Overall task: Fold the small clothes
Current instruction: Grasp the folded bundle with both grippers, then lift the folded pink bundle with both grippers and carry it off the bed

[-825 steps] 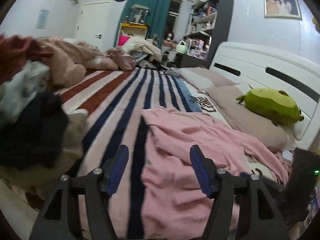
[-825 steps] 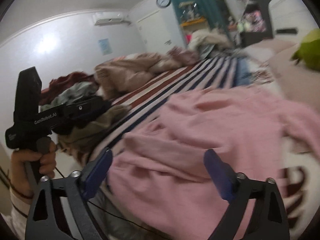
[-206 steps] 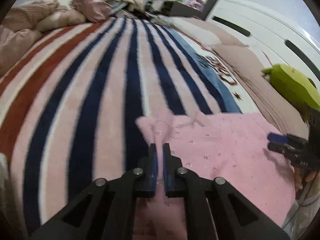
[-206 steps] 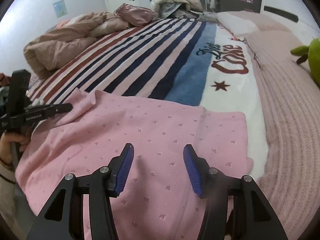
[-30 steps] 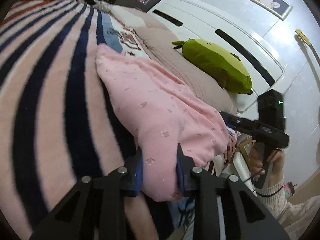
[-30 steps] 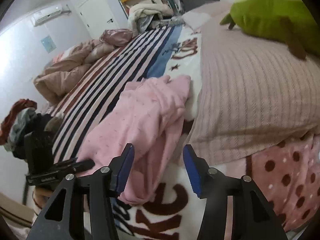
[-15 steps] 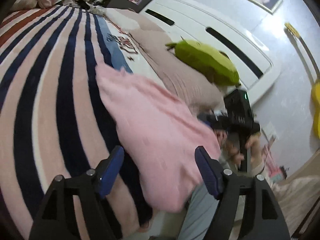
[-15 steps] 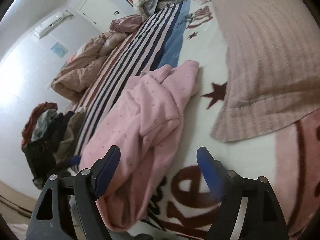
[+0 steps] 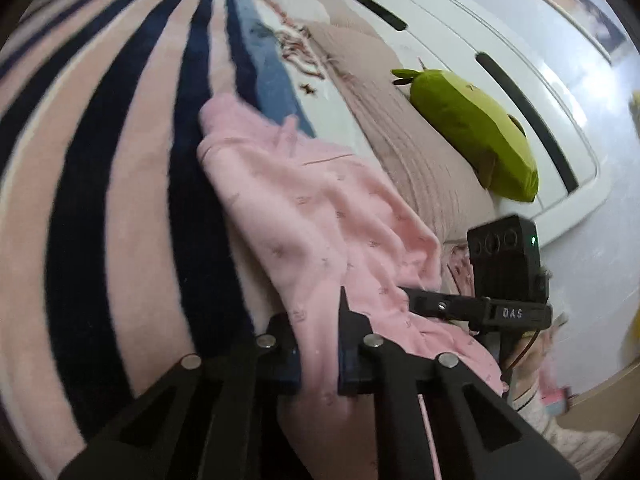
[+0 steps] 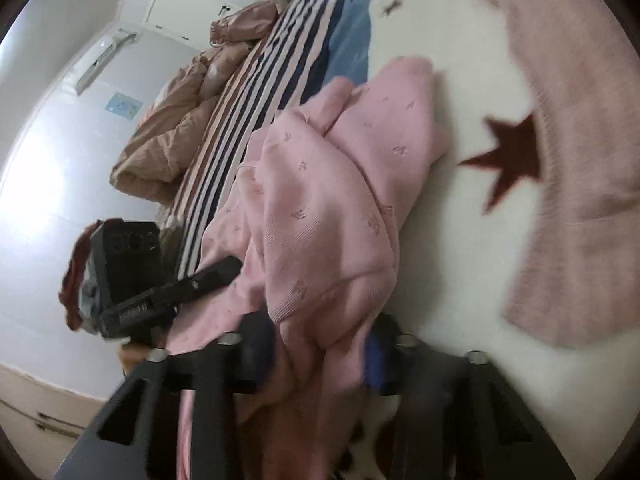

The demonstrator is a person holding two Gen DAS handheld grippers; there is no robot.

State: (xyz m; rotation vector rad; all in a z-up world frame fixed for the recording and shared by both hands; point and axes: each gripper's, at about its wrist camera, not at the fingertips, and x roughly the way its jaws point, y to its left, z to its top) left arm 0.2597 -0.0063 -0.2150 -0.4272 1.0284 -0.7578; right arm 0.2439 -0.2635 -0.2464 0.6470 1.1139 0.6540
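Observation:
A pink garment with small printed marks lies bunched along the striped bedspread, its near end hanging over the bed edge. My left gripper is shut on that near end, the cloth pinched between the blue pads. In the right wrist view the same garment is rumpled in thick folds. My right gripper has closed around a thick fold of it, the pads partly hidden by cloth. The right gripper shows in the left wrist view, and the left gripper in the right wrist view, both at the garment's near edge.
A green plush toy lies on a beige ribbed pillow by the white headboard. A rumpled brown quilt lies at the far side of the striped bedspread. A clothes pile sits behind the left gripper.
Half a second ago both grippers were wide open above the garment. Now both have closed on its near end at the bed edge.

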